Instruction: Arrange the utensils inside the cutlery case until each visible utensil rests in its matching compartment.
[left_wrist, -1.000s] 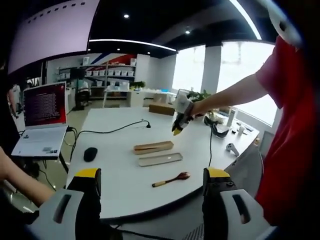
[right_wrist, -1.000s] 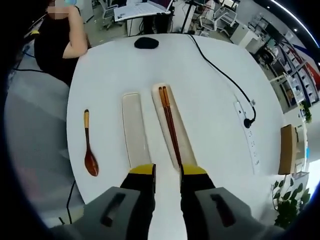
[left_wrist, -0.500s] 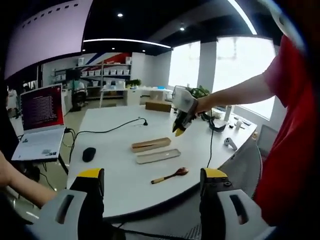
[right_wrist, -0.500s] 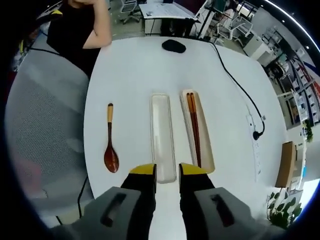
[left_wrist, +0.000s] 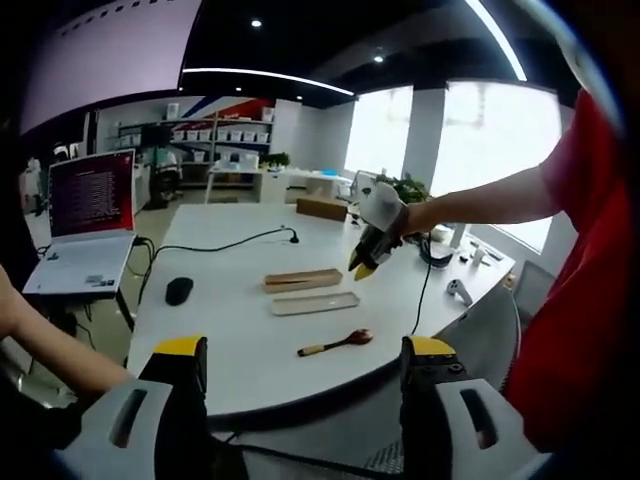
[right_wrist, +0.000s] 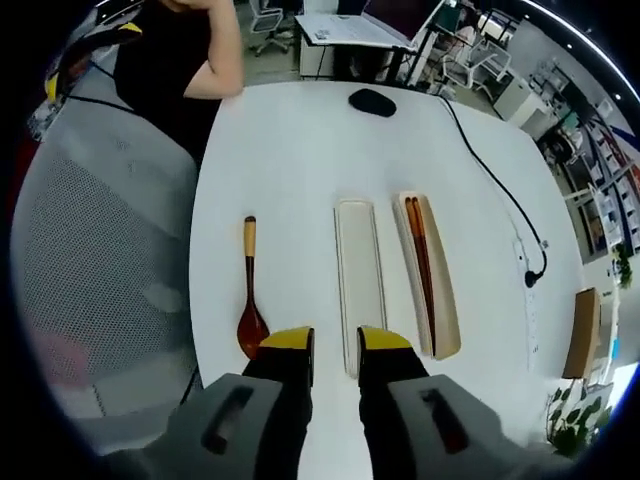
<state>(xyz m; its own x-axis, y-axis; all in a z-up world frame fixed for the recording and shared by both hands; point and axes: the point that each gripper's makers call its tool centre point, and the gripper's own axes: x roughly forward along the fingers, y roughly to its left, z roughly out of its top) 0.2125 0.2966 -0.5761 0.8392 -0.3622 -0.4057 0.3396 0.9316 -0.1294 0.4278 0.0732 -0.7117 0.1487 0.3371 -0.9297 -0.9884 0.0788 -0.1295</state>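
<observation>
A wooden spoon (right_wrist: 250, 292) with a pale handle lies on the white table (right_wrist: 290, 150), left of the case parts. An empty pale tray (right_wrist: 360, 270) lies beside a wooden tray (right_wrist: 446, 300) that holds a pair of brown chopsticks (right_wrist: 418, 255). My right gripper (right_wrist: 335, 342) hovers above the table's near edge, its jaws close together and empty, between the spoon bowl and the pale tray. In the left gripper view, the right gripper (left_wrist: 366, 262) hangs above the trays (left_wrist: 303, 281) and spoon (left_wrist: 336, 343). My left gripper (left_wrist: 305, 350) is wide open, back from the table.
A black mouse (right_wrist: 372, 101) and a black cable (right_wrist: 492, 178) lie farther along the table. A laptop (left_wrist: 85, 215) stands on a side table. A person in black (right_wrist: 170, 60) sits at the far end, next to a mesh chair (right_wrist: 90, 250). A cardboard box (right_wrist: 573, 335) sits at the right.
The right gripper has drifted sideways from over the chopstick tray toward the spoon side, staying above the table. The left gripper has barely moved. Spoon, trays and chopsticks lie as before.
</observation>
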